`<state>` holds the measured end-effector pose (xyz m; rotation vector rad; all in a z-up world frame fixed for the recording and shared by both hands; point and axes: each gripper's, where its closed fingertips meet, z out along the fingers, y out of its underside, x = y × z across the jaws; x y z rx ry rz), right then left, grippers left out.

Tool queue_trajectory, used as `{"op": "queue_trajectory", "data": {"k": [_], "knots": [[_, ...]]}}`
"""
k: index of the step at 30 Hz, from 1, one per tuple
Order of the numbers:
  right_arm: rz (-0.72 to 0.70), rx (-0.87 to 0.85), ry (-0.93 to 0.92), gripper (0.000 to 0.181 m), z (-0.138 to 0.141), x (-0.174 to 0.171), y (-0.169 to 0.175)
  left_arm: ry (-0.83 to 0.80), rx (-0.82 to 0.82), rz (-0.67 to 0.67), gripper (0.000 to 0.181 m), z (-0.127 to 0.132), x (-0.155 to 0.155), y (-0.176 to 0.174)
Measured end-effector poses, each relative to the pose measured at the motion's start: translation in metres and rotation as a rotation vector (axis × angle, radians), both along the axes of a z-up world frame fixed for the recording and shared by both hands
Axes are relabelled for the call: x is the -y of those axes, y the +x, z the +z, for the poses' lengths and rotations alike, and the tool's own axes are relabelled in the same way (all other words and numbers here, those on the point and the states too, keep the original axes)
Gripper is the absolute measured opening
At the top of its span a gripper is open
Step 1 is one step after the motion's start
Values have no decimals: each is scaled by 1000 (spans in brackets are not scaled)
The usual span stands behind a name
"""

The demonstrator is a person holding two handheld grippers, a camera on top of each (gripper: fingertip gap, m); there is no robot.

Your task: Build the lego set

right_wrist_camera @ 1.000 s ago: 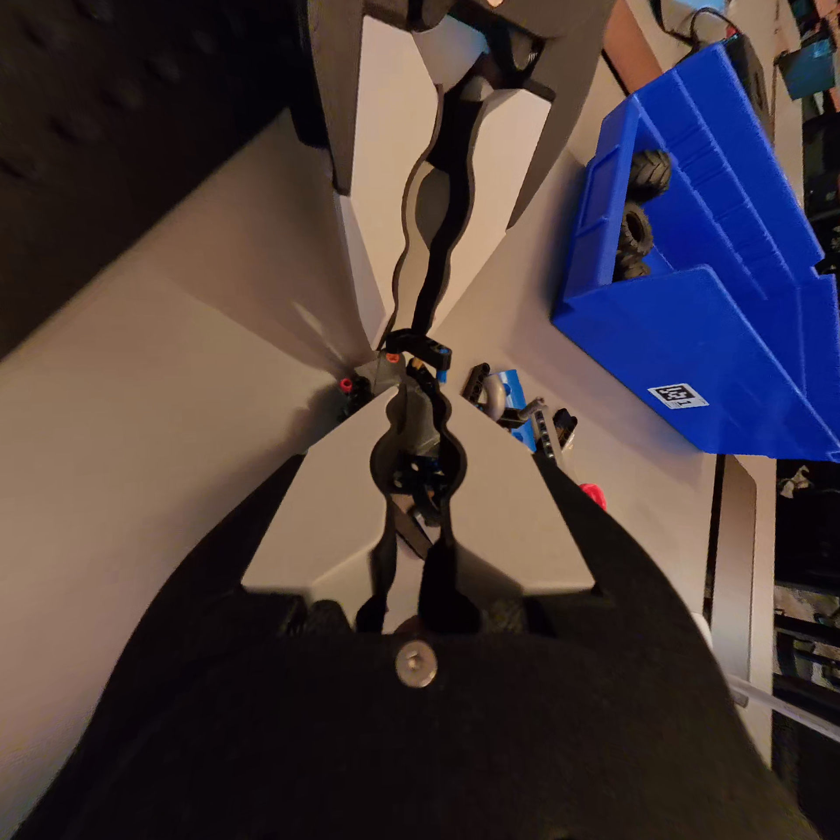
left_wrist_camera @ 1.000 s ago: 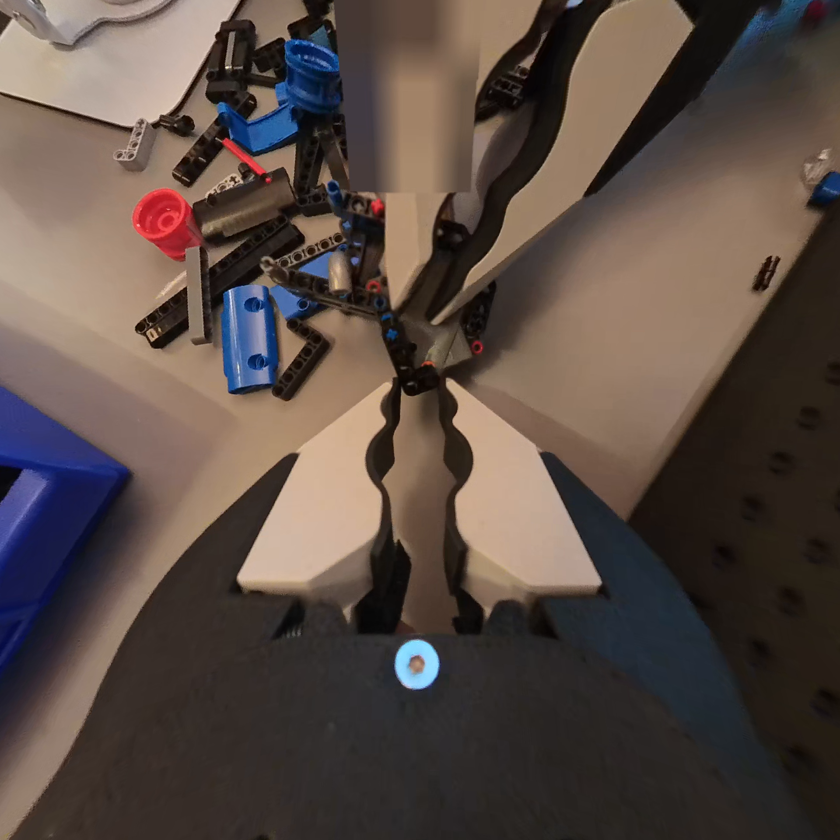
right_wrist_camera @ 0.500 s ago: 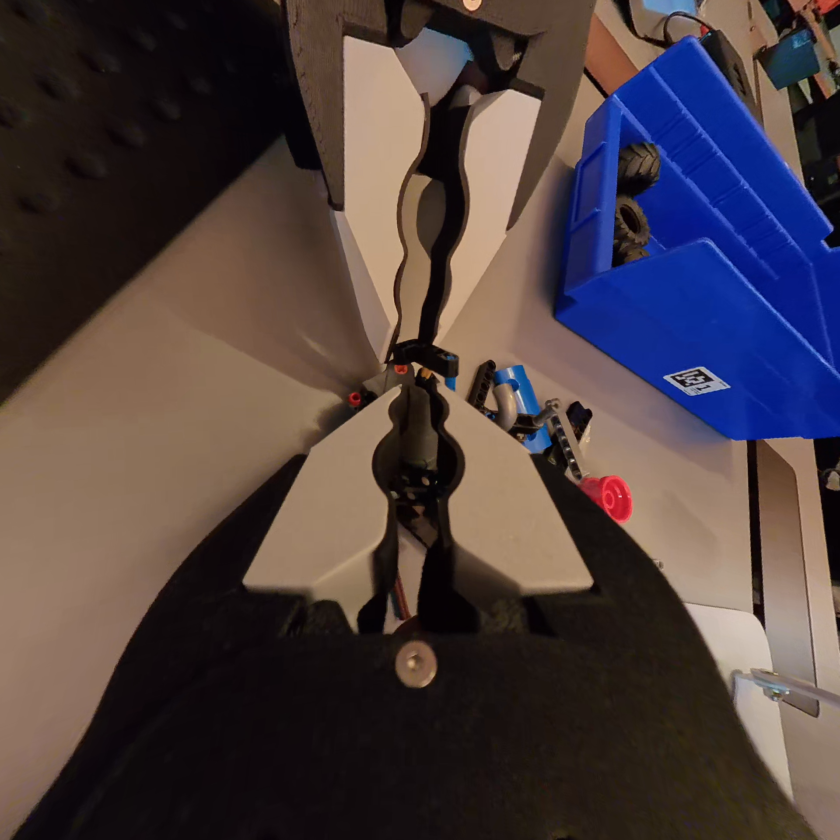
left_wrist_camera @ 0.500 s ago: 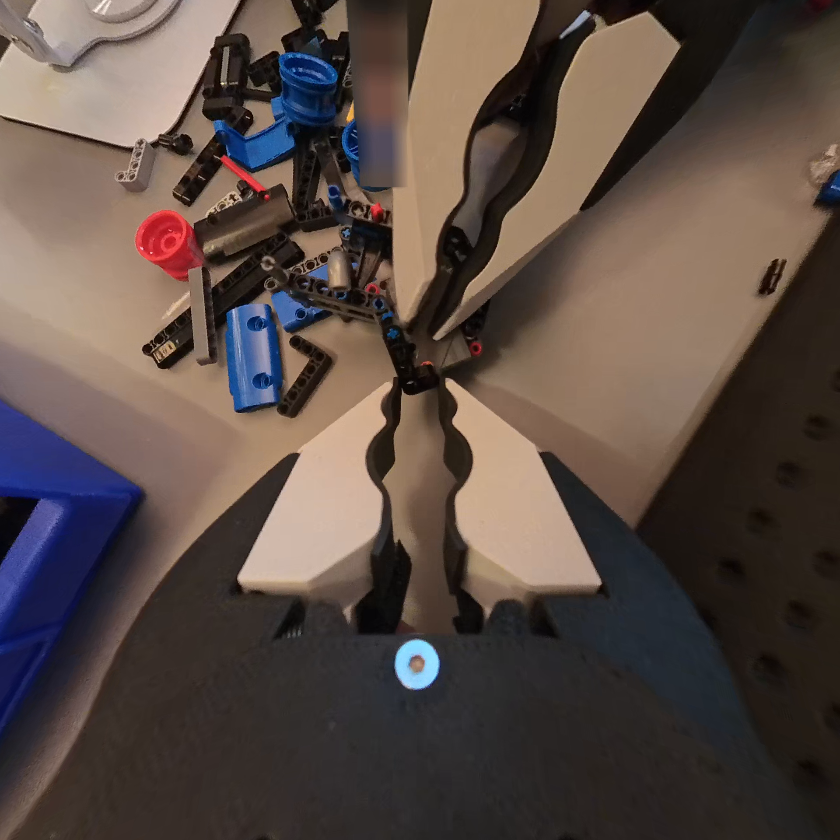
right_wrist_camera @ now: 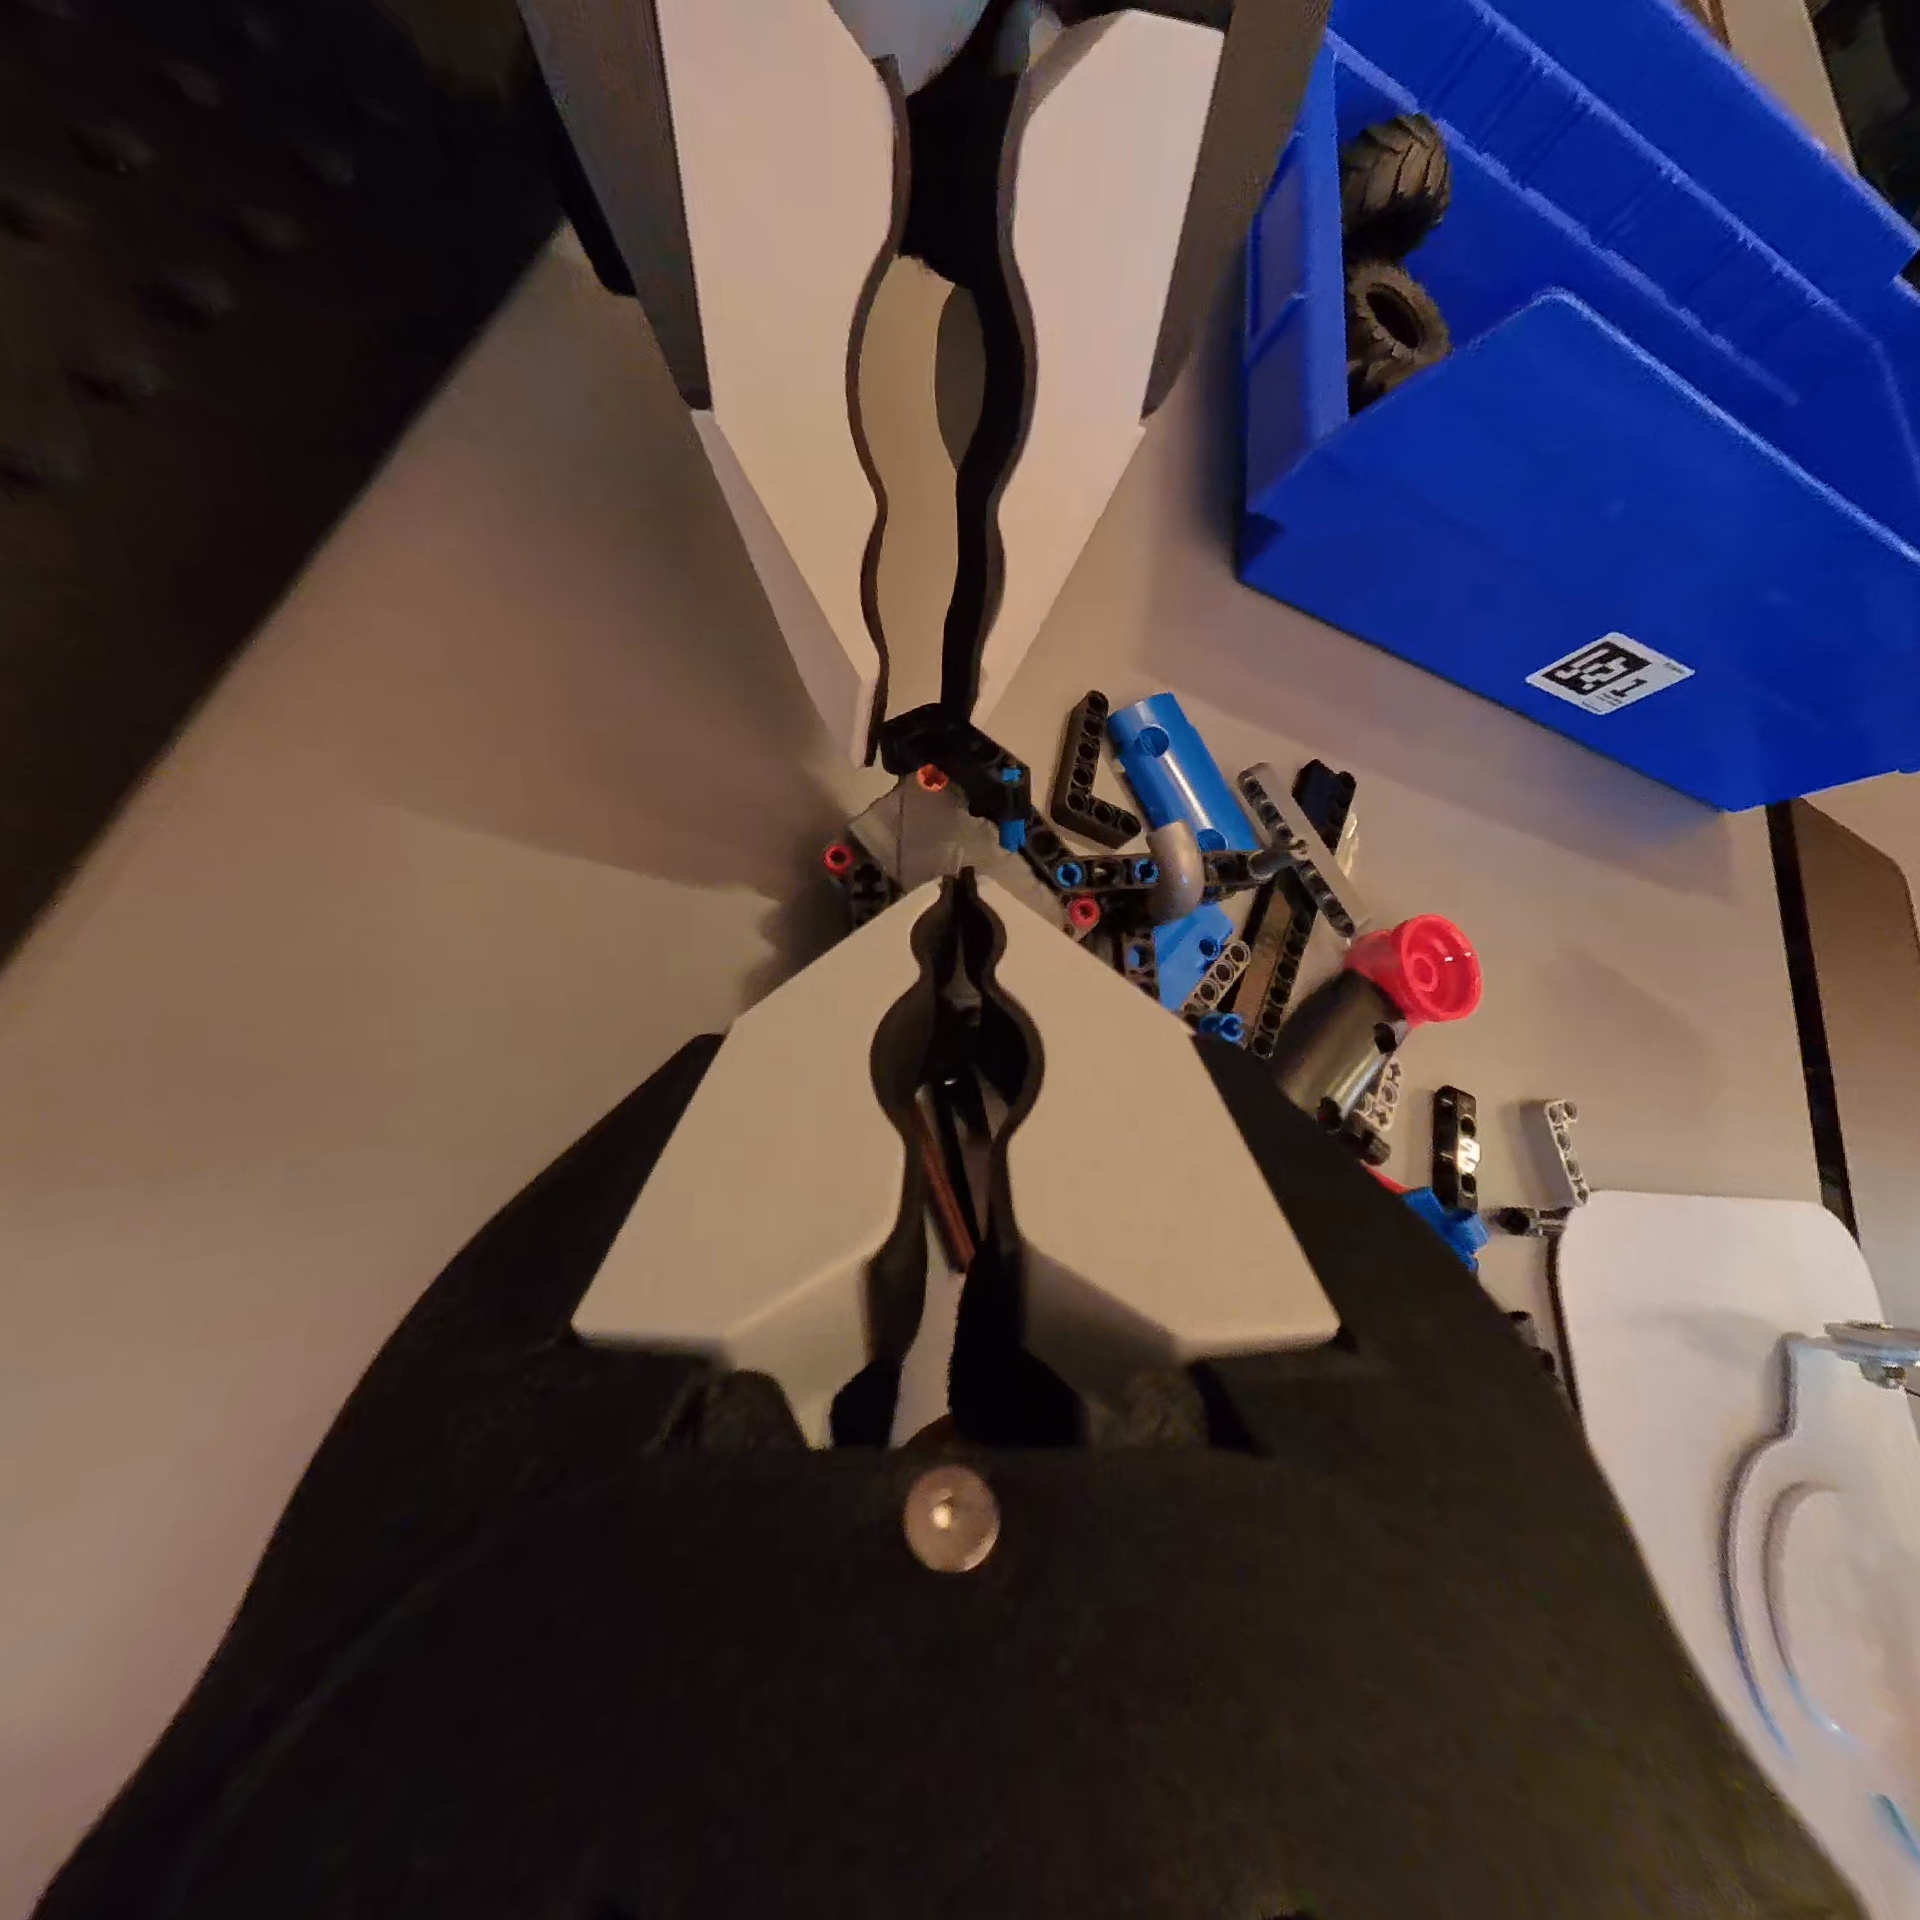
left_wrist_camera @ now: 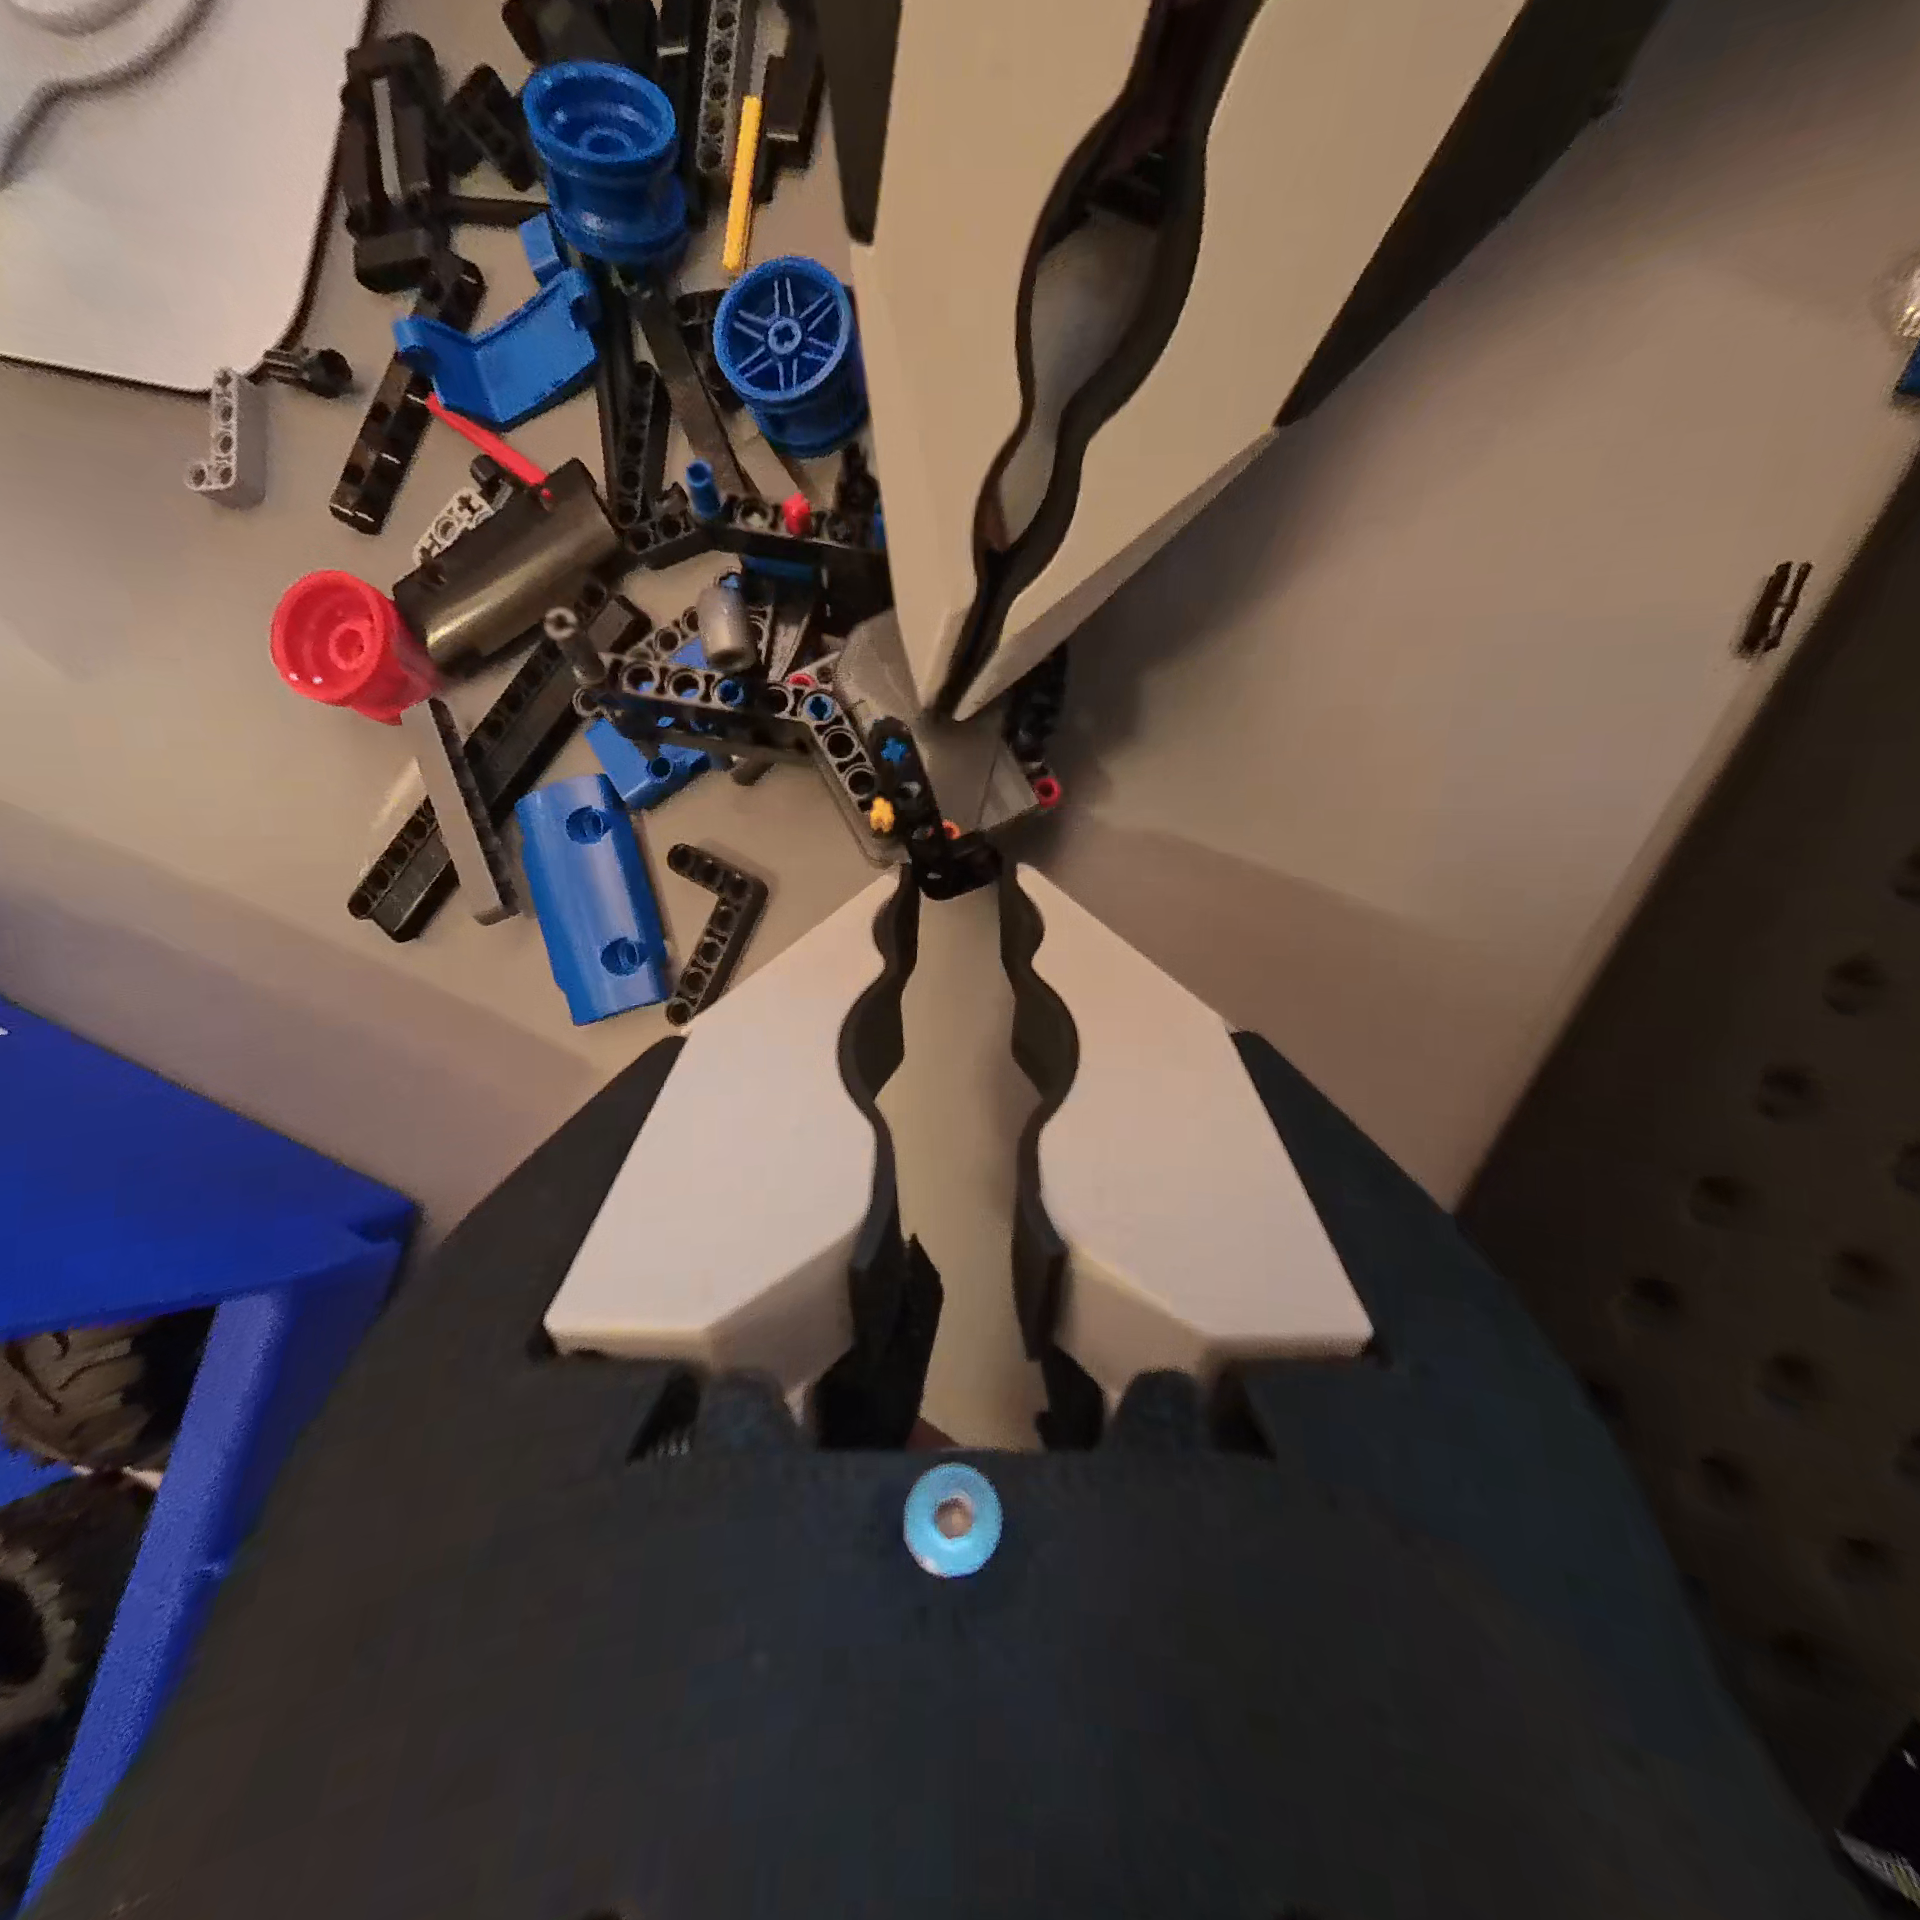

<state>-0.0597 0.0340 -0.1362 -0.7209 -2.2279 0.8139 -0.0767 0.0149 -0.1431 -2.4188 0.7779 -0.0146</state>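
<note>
Grey, smooth tabletop point(left_wrist_camera: 1403, 644) carries everything here, and along one edge of it lies a dark mat with rows of round dimples point(left_wrist_camera: 1766, 1143). A blue plastic bin point(right_wrist_camera: 1621, 488) stands on the table, with black rubber tyres point(right_wrist_camera: 1392, 312) inside it. A white flat plate point(right_wrist_camera: 1704, 1455) lies at another corner. The light is warm and rather dim.

Between the two grippers sits the partly built lego assembly point(left_wrist_camera: 790, 717), a frame of black beams with blue and red pins and a grey panel. Its long axis runs from the loose pile of pieces point(left_wrist_camera: 582, 436) toward the point where the two grippers meet. The end near the grippers bends into a short black arm.

The left gripper point(left_wrist_camera: 951, 878) is narrowed on the black end piece point(left_wrist_camera: 956, 857) of this arm and pinches it at its fingertips. The right gripper point(right_wrist_camera: 951, 883) comes from the opposite side, with its fingers almost together at the tips on the grey panel; I cannot tell if it really grips it.

Loose pieces nearby include a red wheel hub point(left_wrist_camera: 338, 644), two blue wheel hubs point(left_wrist_camera: 784, 348) and a blue curved panel point(left_wrist_camera: 587, 914).
</note>
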Motion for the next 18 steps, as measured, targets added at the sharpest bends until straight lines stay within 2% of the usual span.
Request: {"op": "queue_trajectory", "data": {"k": [6, 18], "knots": [[-11, 8, -25, 0, -1, -2, 0, -81, -43, 9, 13, -1, -2, -3], [-2, 12, -54, 0, -2, 1, 1, -124, -99, 34, 13, 6, -4, -4]]}}
